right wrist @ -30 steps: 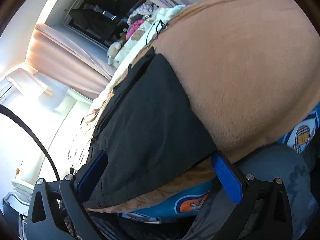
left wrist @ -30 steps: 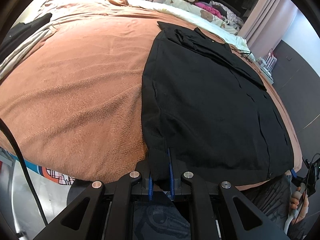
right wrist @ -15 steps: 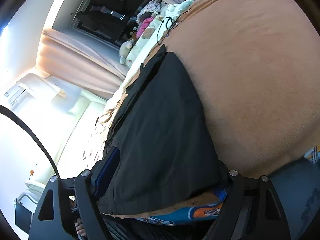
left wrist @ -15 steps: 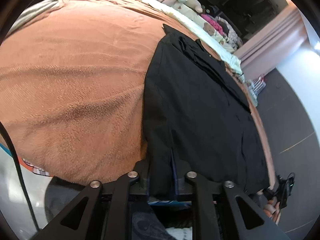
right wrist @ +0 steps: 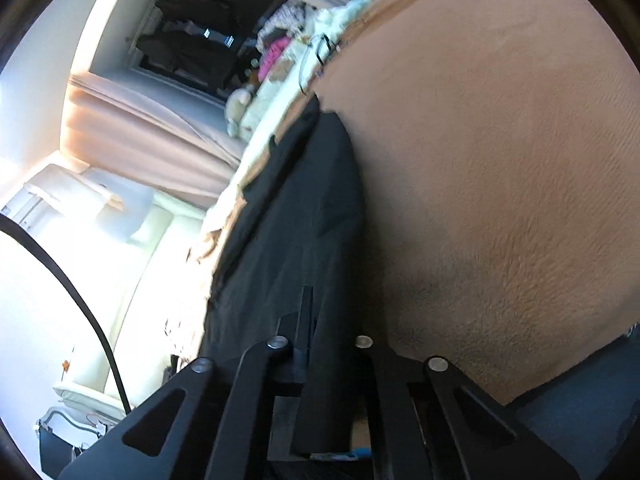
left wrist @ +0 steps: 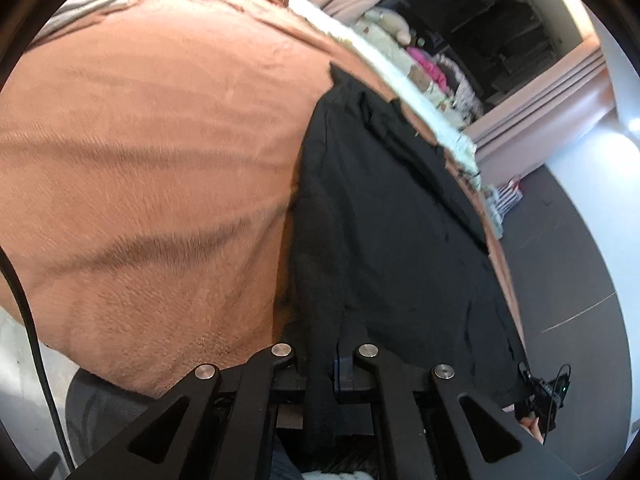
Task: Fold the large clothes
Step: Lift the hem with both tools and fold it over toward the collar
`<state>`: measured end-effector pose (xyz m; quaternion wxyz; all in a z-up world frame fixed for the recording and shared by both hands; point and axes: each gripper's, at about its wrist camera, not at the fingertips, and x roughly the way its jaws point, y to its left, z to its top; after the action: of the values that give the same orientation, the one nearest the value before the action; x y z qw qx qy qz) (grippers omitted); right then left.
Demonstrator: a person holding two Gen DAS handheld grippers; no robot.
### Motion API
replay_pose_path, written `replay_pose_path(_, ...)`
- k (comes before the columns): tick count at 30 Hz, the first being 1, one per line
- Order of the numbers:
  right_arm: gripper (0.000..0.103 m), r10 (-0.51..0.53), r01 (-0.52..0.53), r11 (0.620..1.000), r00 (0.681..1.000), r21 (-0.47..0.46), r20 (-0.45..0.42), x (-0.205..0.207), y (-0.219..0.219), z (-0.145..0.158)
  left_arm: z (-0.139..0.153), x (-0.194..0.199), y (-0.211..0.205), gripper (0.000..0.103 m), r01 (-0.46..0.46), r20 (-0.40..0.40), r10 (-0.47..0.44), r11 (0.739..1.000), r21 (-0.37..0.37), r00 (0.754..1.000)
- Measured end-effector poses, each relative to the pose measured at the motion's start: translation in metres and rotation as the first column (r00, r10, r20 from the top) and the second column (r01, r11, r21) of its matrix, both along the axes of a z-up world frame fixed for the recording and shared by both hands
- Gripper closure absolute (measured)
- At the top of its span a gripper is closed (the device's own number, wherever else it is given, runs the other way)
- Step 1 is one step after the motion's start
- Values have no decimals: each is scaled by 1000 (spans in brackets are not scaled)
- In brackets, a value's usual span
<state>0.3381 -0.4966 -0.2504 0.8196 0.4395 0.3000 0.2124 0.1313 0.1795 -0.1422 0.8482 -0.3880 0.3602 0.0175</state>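
- Step in hand, as I judge it: both near hem corners of the black shirt [left wrist: 400, 232] are gripped for a fold.
- The shirt lies flat on the bed's brown blanket [left wrist: 152, 168].
- Left gripper [left wrist: 322, 364]: narrow, clamped on the hem.
- Right gripper [right wrist: 324, 352]: narrow, pinching the other corner.
- Next: lift both corners evenly toward the collar.

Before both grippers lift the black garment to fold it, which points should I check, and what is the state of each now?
1. Left gripper shut on the black garment: ok.
2. Right gripper shut on the garment's near edge: ok.
3. Garment lies spread on the brown blanket: ok.
4. Blanket fabric pinched together with the garment: cannot tell.
5. Garment's far end free of the plush toys: ok.
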Motion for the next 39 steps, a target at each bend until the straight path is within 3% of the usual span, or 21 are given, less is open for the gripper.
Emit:
replay_pose_path(8,103,31,-32,999,989,7,142,-20,11,59,59,-16,3,100,-17,151,15,1000,9,988)
replay_pose_path(15,103,50,-60,997,975,39,214,-56,15,87,106,-48,6,100,-33,240,27,999,18,970)
replay_pose_path(23,103,58,-70,997,964,40,258,-111,3,82,141,-106,1,100,-45,310,38,999,14,950)
replay_pose_path(32,103,51,-69,996,958,53,281,-148,-1,73,154,-167,0,100,-54,353,51,999,-1,934)
replay_pose_path(39,103,57,-71,996,966,46,251,-125,-1,78,159,-159,13,100,-57,341,59,998,-17,938)
